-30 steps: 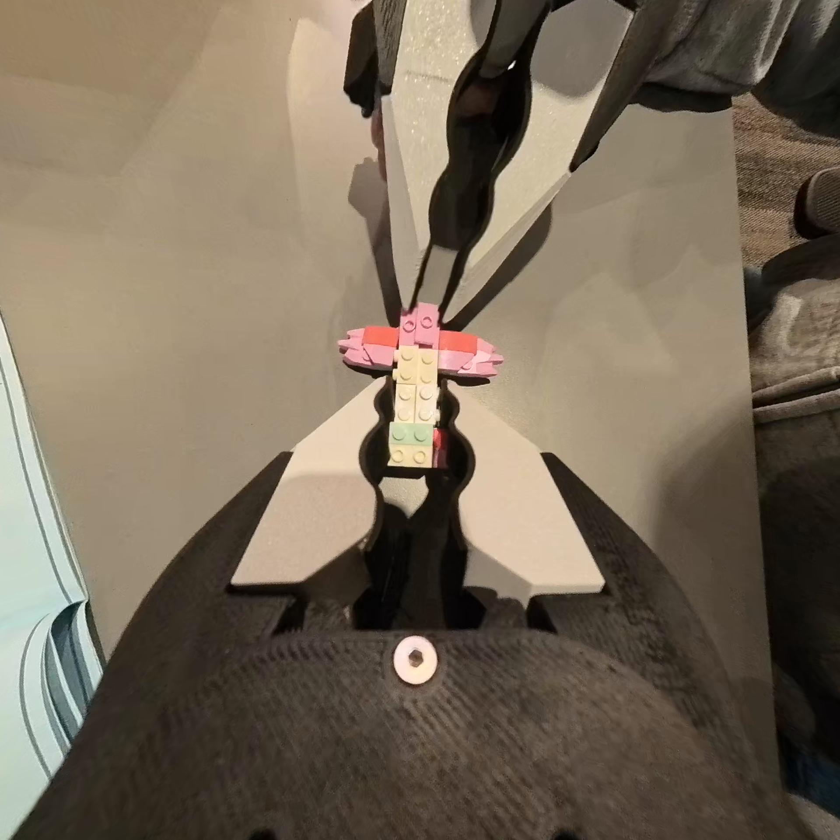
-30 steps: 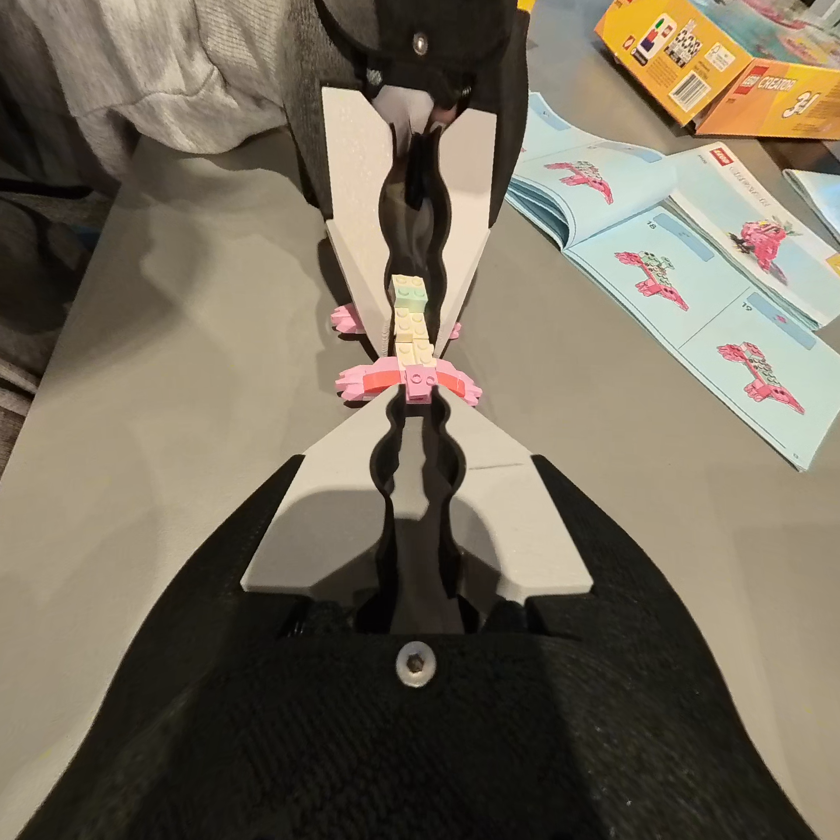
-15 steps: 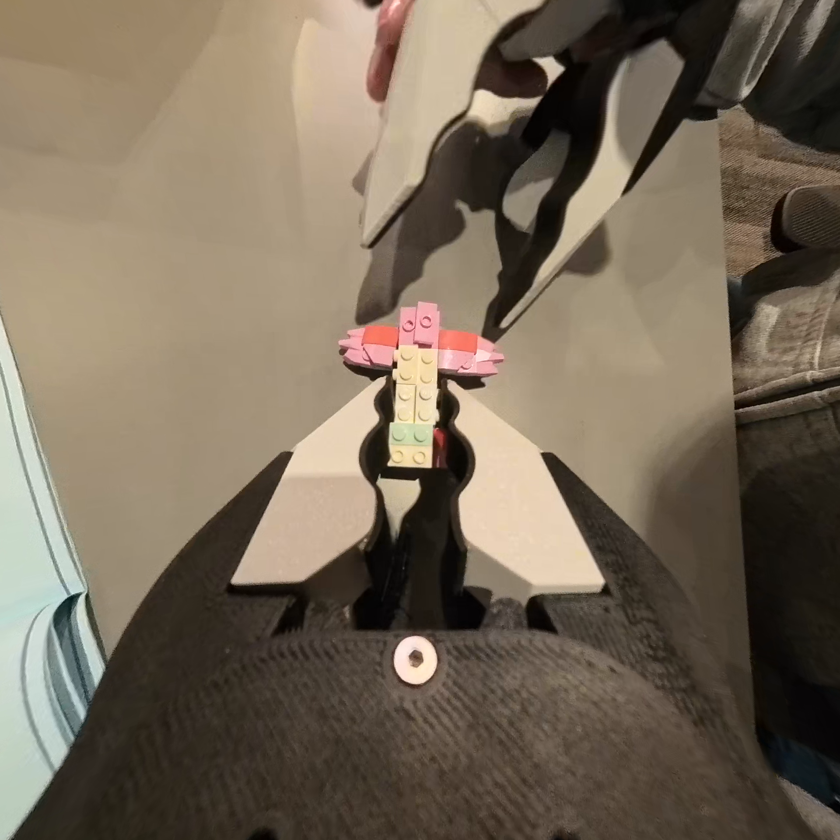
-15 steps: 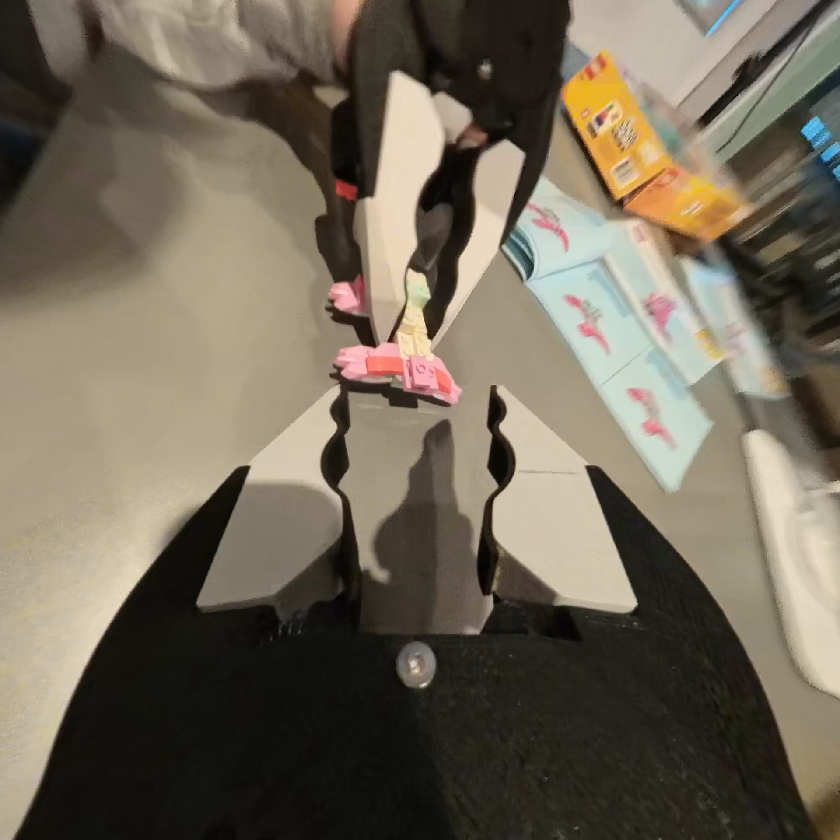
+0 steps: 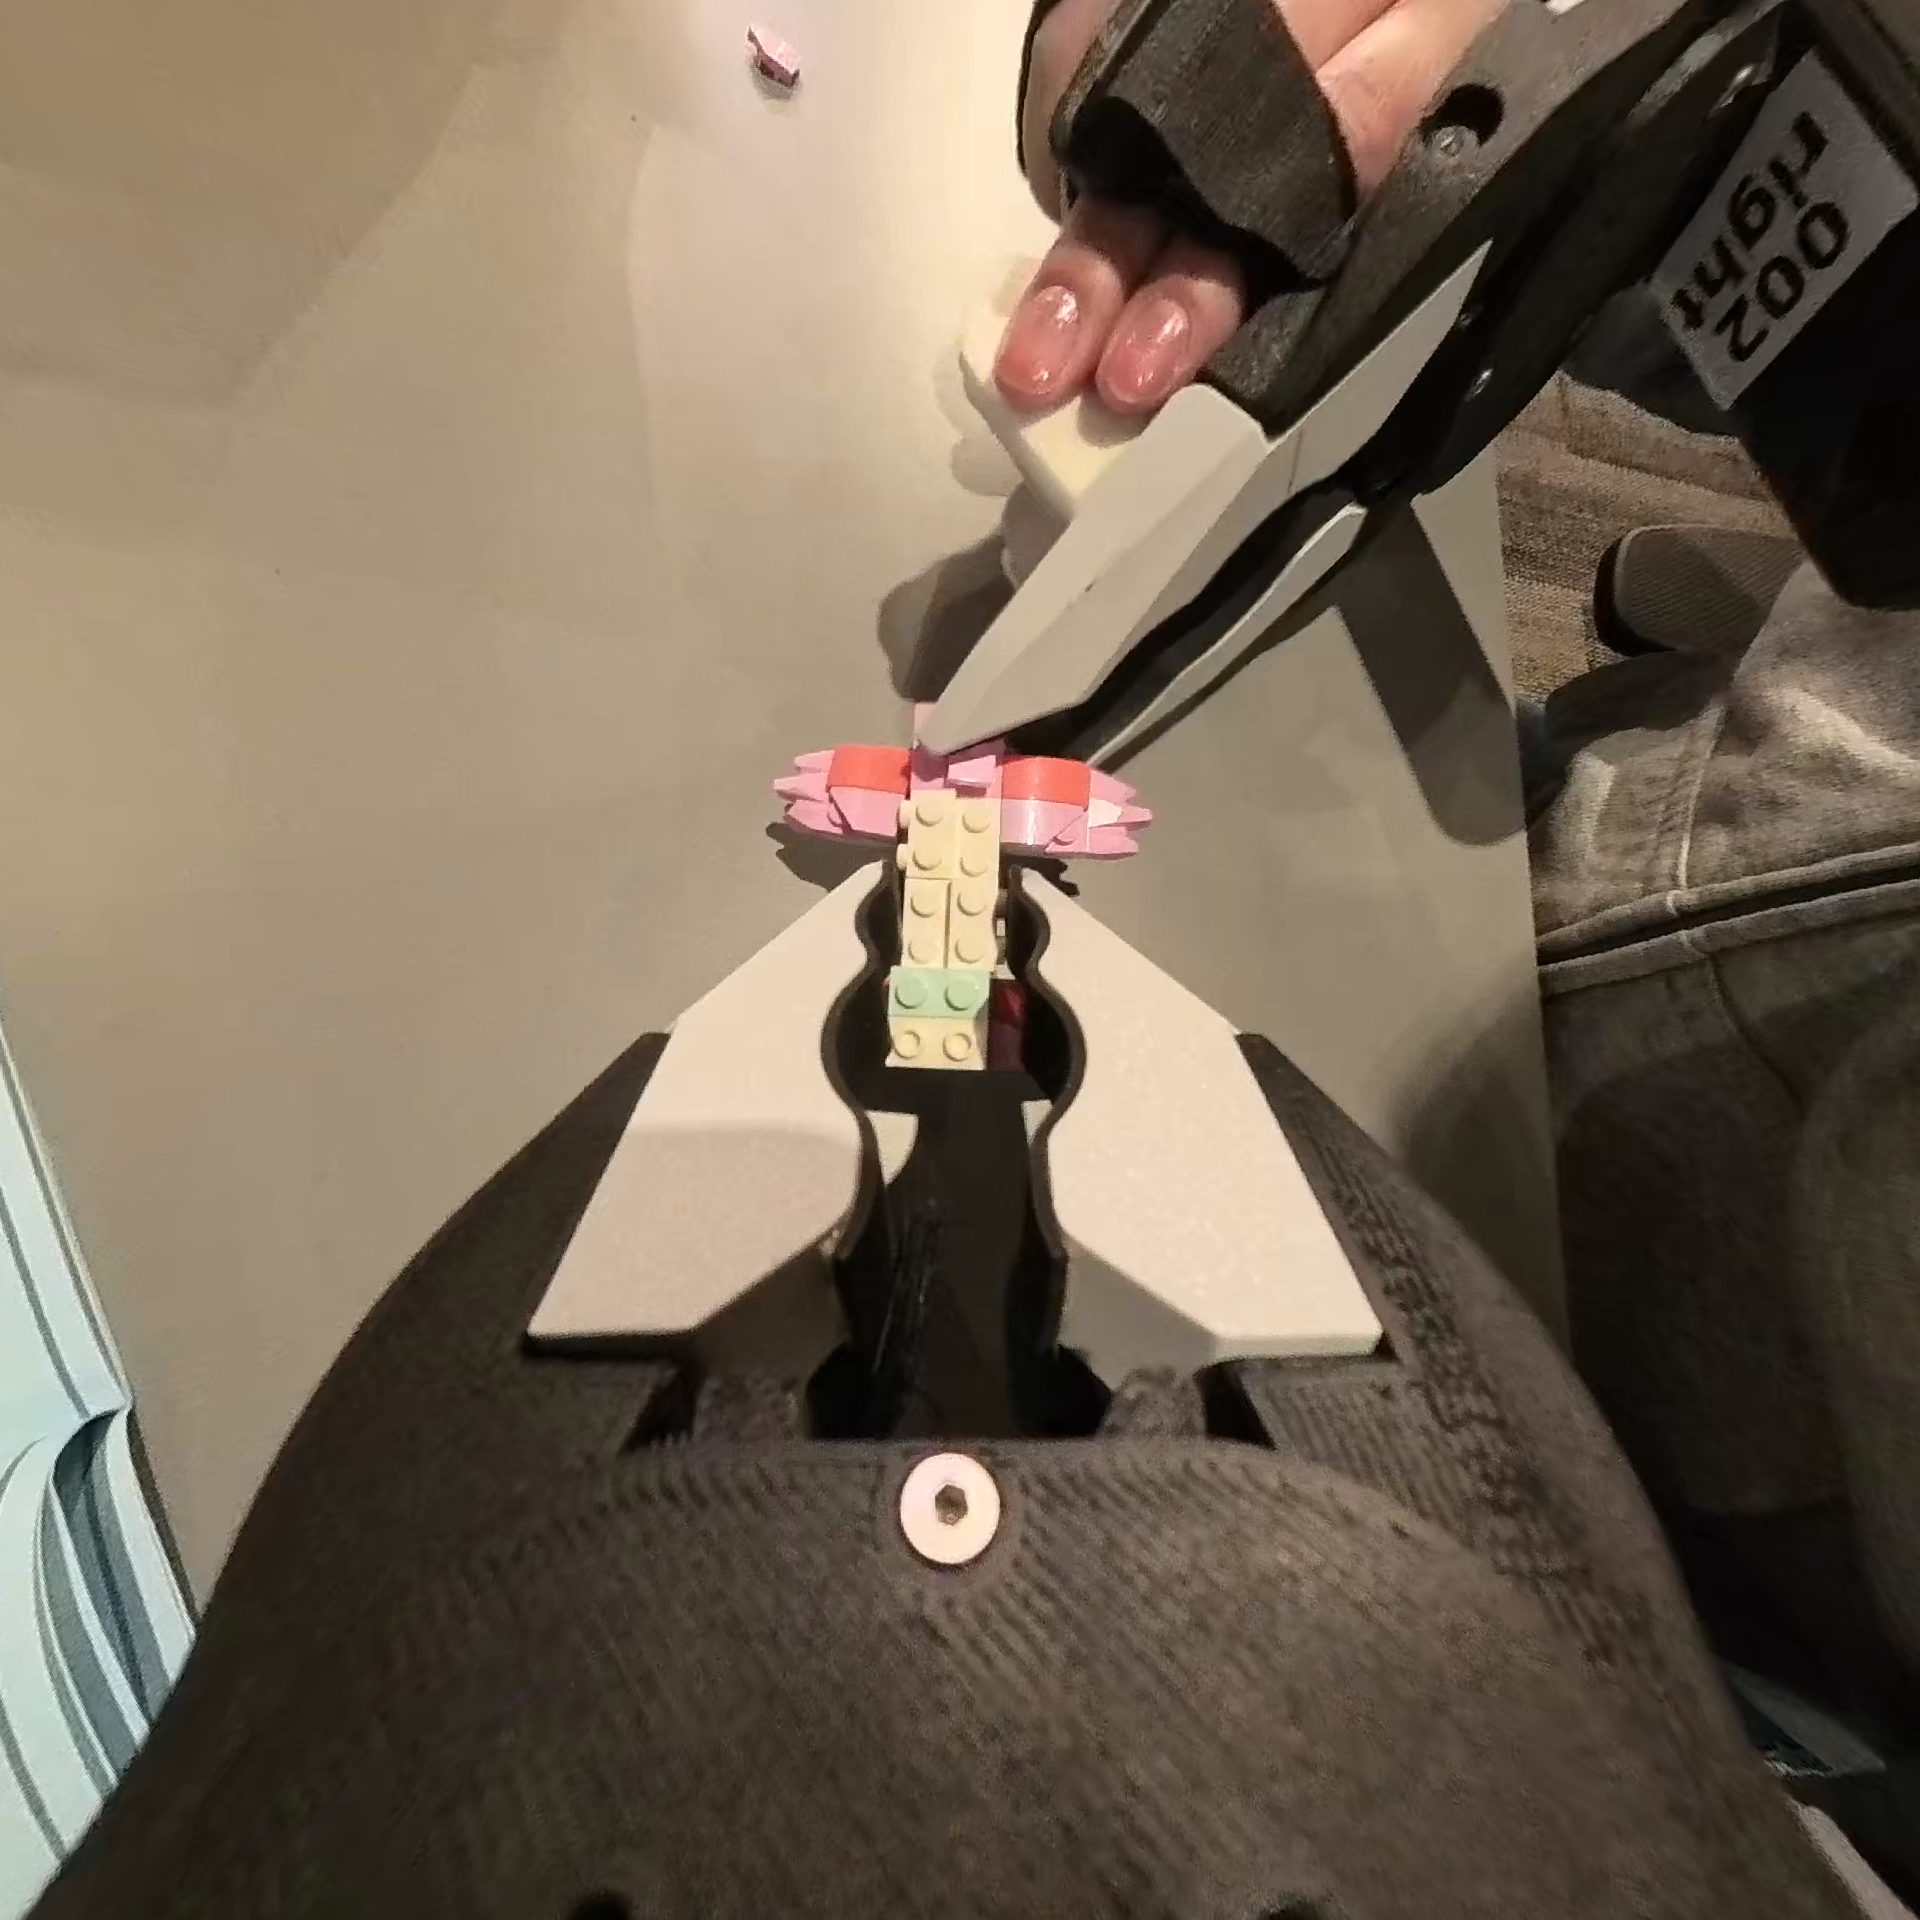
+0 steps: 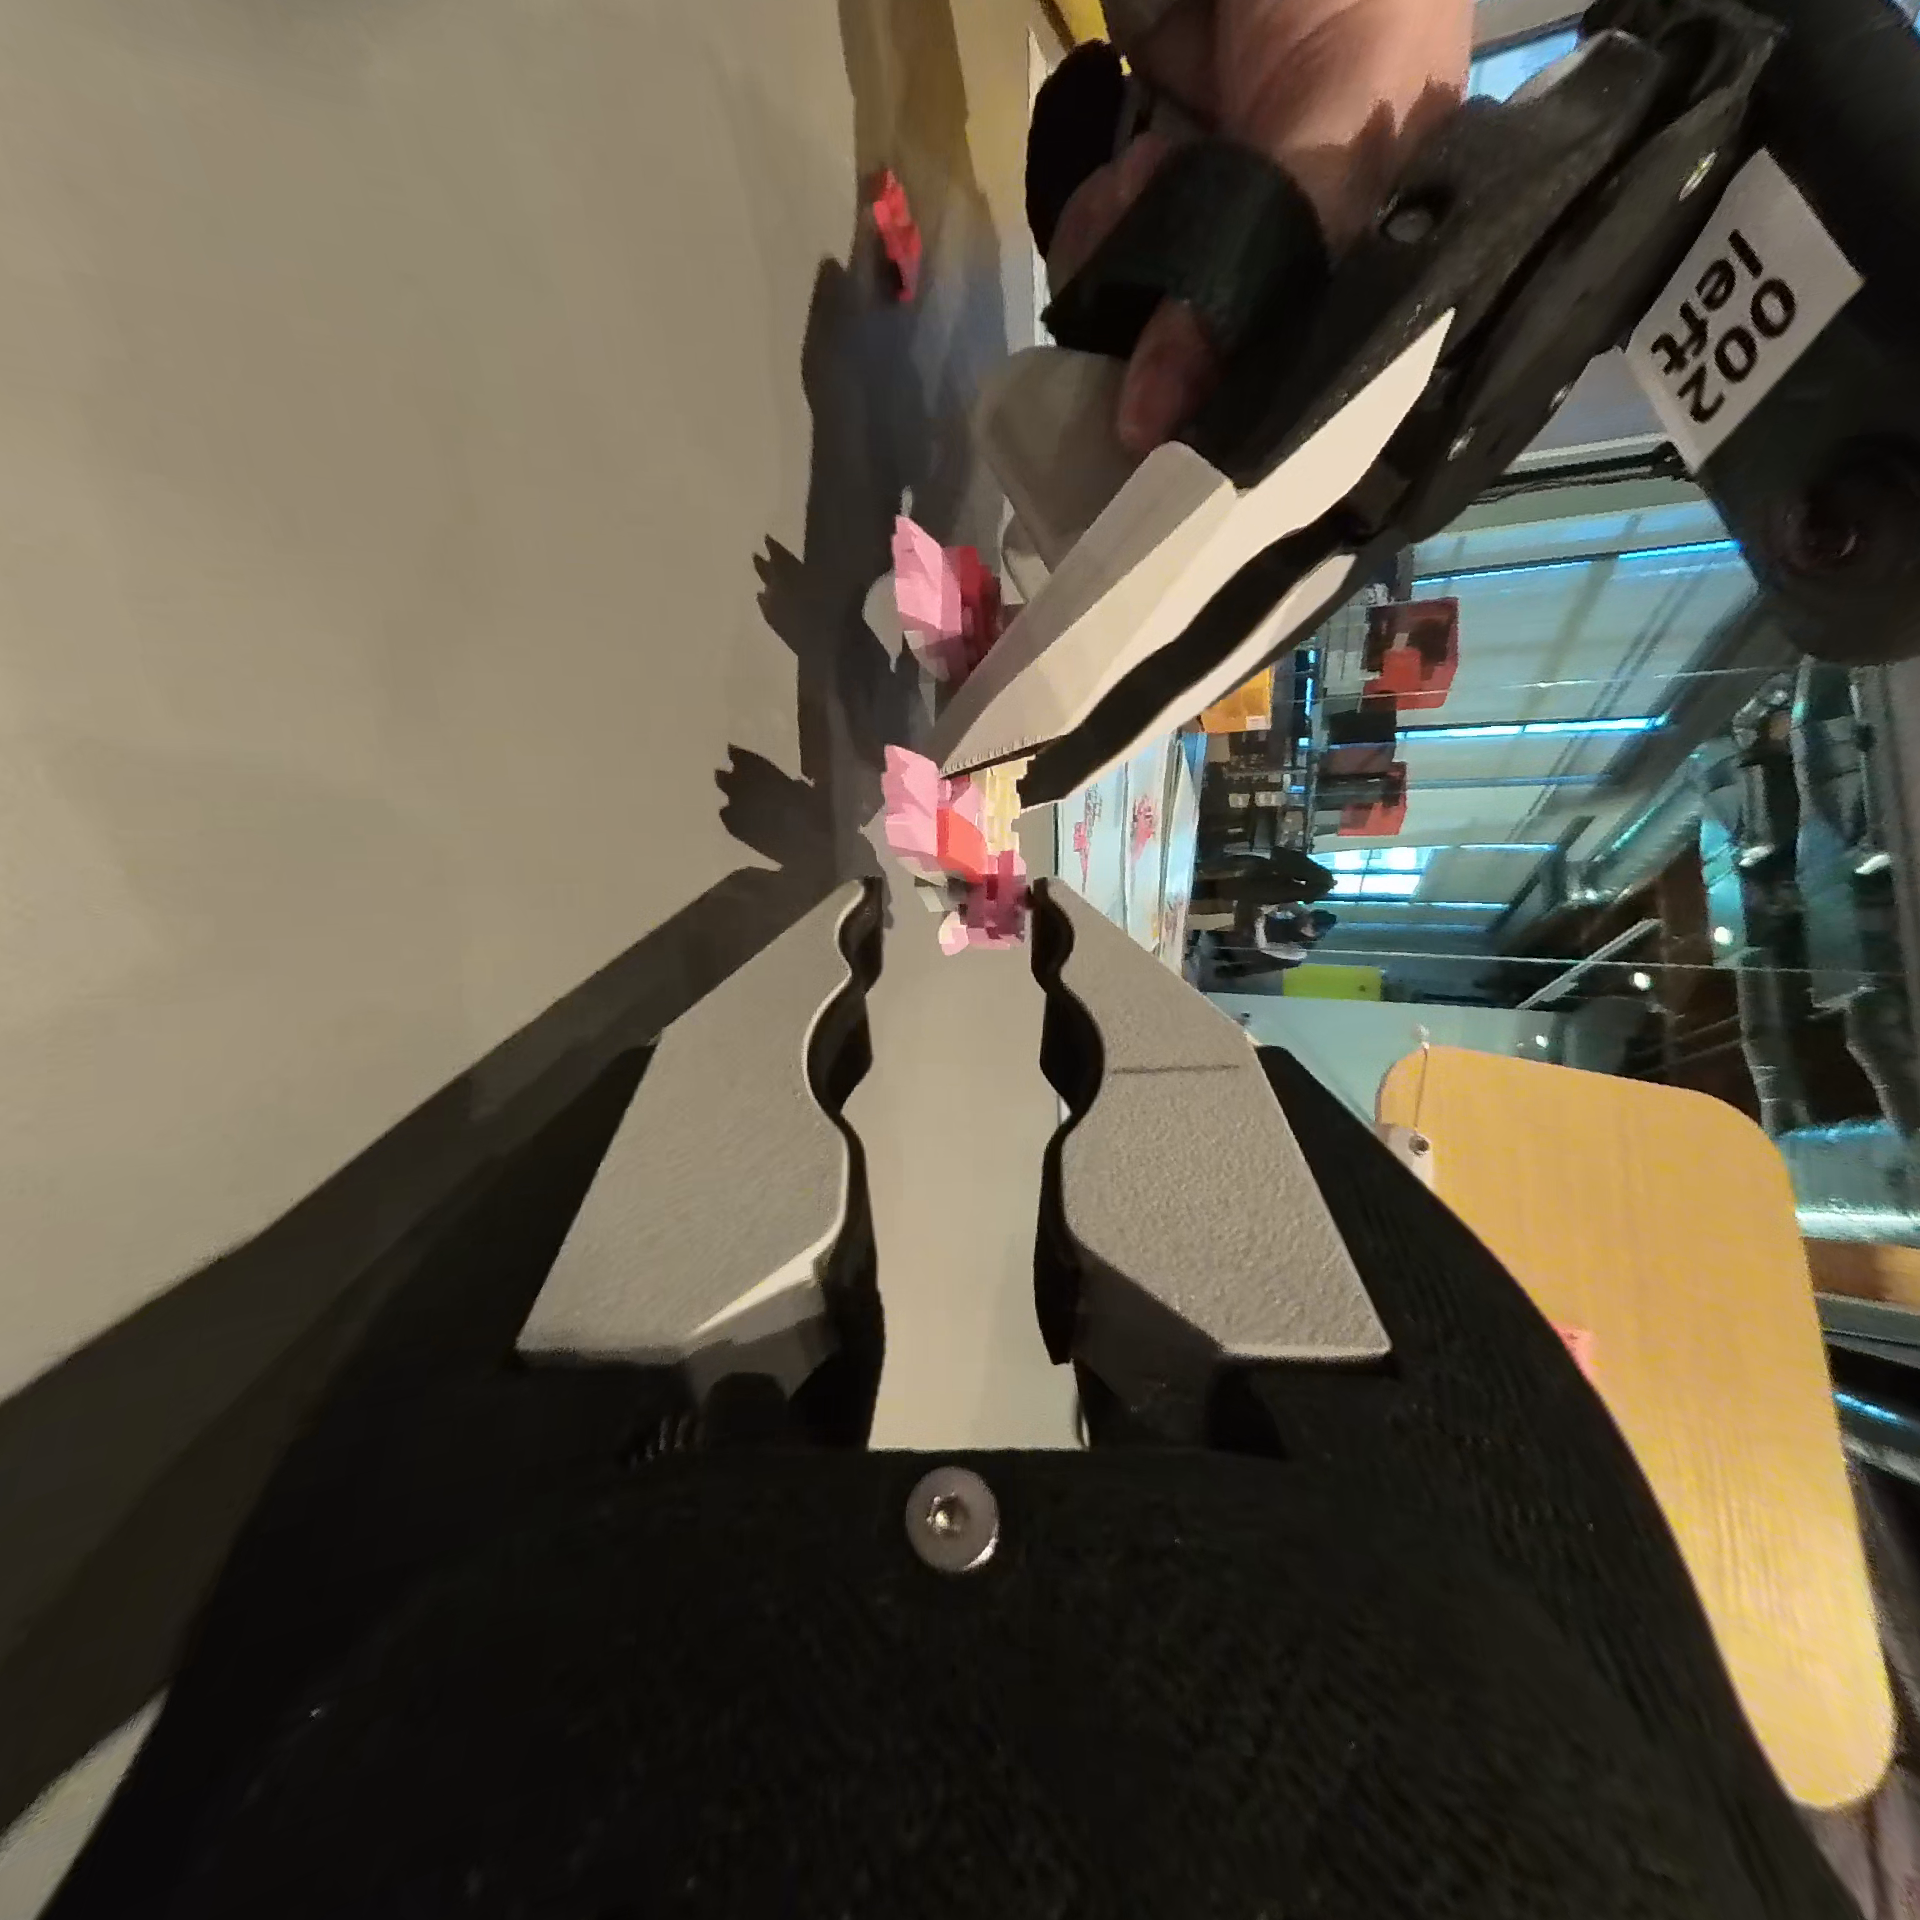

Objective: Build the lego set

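Observation:
The lego model (image 5: pixel 940 914) has a cream and mint body and a pink and red cross piece (image 5: pixel 956 805) at its far end. My left gripper (image 5: pixel 951 883) is shut on the body and holds it level over the grey table (image 5: pixel 416 520). My right gripper (image 5: pixel 1003 740) comes in from the upper right, rolled on its side, with one fingertip touching the small pink end piece. In the right wrist view the right gripper (image 6: pixel 956 894) is open, with the pink end (image 6: pixel 987 909) between its tips. The left gripper (image 6: pixel 997 769) shows above it.
A loose pink piece (image 5: pixel 774 54) lies far back on the table. A light blue booklet (image 5: pixel 42 1455) is at the left edge. A red piece (image 6: pixel 896 234) and a pink and dark red cluster (image 6: pixel 935 613) lie beyond the model. A yellow wooden board (image 6: pixel 1558 1351) is off the table. Both grippers' tips are close together, under 4 cm apart.
The right gripper let go of the model's pink end, opened and pulled back. It then rolled onto its side and came back to the pink end. The left gripper held still.

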Motion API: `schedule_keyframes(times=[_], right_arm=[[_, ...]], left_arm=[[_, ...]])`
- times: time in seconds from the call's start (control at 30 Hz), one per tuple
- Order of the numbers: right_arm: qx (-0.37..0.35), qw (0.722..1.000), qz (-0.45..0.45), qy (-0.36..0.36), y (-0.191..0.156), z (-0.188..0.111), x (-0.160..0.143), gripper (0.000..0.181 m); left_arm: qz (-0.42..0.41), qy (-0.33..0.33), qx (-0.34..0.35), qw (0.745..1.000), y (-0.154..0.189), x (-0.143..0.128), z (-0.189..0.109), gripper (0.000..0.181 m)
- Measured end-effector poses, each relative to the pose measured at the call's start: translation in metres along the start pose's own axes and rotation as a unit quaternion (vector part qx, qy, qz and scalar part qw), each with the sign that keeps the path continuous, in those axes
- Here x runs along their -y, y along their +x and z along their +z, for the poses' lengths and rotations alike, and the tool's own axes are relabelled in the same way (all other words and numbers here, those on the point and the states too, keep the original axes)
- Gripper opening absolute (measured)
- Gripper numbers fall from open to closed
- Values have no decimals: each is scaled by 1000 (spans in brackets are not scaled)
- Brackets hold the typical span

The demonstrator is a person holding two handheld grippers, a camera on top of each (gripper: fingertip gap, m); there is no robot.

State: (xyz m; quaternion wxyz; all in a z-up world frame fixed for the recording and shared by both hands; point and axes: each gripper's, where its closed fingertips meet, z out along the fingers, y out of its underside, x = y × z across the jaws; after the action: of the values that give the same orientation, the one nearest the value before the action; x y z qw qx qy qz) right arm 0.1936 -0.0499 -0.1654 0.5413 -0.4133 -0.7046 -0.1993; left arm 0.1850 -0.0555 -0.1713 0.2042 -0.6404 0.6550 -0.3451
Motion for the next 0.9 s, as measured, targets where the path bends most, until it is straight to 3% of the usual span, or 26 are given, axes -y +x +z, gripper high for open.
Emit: schedule_keyframes(times=[0.1, 0.9], right_arm=[[-3, 1000, -2, 1, 1, -1, 0, 19], [-8, 997, -25, -67, -9, 7, -9, 18]], left_arm=[[-5, -2, -1, 1000, 0, -1, 1, 19], [-48, -6, 5, 999, -7, -6, 8, 18]])
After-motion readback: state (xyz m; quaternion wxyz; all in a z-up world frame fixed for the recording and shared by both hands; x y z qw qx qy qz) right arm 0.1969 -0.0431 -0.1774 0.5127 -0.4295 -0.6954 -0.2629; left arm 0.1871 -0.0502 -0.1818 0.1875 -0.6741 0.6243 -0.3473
